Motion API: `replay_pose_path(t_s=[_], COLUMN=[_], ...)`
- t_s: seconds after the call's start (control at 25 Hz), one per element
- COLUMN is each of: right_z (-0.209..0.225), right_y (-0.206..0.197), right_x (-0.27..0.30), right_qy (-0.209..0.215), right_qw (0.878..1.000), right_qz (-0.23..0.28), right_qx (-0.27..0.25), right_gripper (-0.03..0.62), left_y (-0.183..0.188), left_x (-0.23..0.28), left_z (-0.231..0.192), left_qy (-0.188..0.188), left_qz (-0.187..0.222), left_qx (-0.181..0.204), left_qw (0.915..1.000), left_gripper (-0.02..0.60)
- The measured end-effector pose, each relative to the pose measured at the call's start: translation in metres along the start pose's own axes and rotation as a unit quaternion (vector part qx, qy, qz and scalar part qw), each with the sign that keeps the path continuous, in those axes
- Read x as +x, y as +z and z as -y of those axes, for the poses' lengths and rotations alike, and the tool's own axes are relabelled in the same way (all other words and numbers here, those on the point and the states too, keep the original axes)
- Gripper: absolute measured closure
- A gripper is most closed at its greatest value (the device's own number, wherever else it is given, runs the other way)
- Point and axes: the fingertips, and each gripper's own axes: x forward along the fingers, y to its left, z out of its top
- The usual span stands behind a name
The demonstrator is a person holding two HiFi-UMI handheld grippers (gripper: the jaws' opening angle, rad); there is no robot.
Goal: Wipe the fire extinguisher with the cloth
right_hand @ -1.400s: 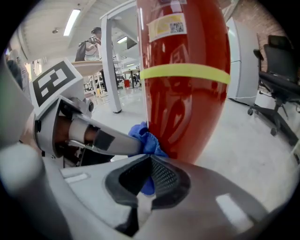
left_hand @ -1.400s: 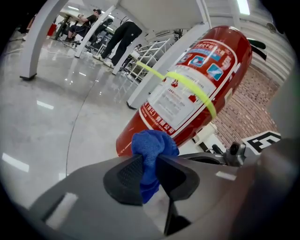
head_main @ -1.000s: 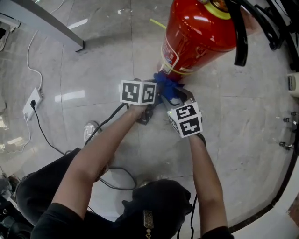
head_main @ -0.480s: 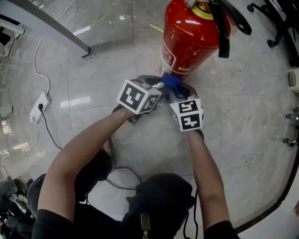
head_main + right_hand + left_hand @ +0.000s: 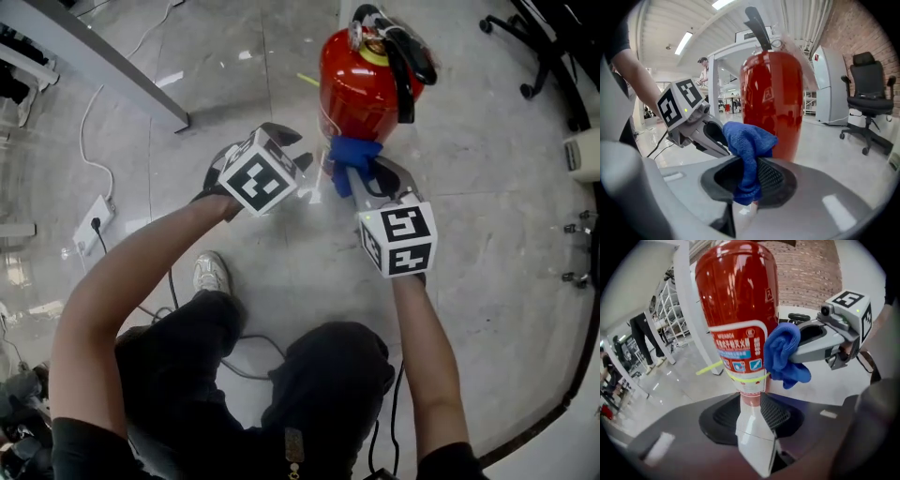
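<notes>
A second ago both my claws crouched at the foot of the fire extinguisher (image 5: 352, 89), which stands on the floor (image 5: 487, 187), with the cloth (image 5: 354, 155) between them; now both are raised. My right claw (image 5: 364, 178) has just closed narrow on the blue cloth and holds it at the red cylinder's lower side, seemingly touching the label. My left claw (image 5: 292, 150), its jaws just sprung open then eased in a little, stands wide and empty just beside. The handover looks done, so wiping can begin. No container shows.

One fire extinguisher (image 5: 361, 89), one cloth (image 5: 354, 155), two grippers (image 5: 293, 150) (image 5: 360, 174), one power strip (image 5: 94, 223) and one office chair (image 5: 868, 96).
</notes>
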Motion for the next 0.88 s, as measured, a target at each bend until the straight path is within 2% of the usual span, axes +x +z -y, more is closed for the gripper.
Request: replay_pose_path(t_s=[0.12, 0.28, 0.48, 0.64, 0.88], right_z=[0.001, -0.002, -0.008, -0.006, 0.0], right_y=[0.035, 0.083, 0.125, 0.106, 0.019], right_x=[-0.016, -0.038, -0.056, -0.049, -0.007], right_qy=[0.0, 0.004, 0.011, 0.012, 0.021], right_qw=[1.0, 0.999, 0.996, 0.997, 1.0], right_qz=[0.012, 0.041, 0.082, 0.071, -0.004], right_qx=[-0.015, -0.029, -0.035, -0.034, 0.01], right_gripper=[0.513, 0.513, 0.513, 0.513, 0.513], left_y=[0.024, 0.045, 0.049, 0.047, 0.024], left_x=[-0.022, -0.044, -0.053, -0.052, -0.031], left_z=[-0.008, -0.002, 0.013, 0.016, 0.025], left_qy=[0.023, 0.03, 0.019, 0.01, -0.003], left_qz=[0.011, 0.014, 0.0, -0.001, -0.019], left_qx=[0.01, 0.02, 0.029, 0.005, -0.027], left_qw=[0.9996, 0.9993, 0.9994, 0.9999, 0.9995], left_gripper=[0.465, 0.531, 0.535, 0.571, 0.575])
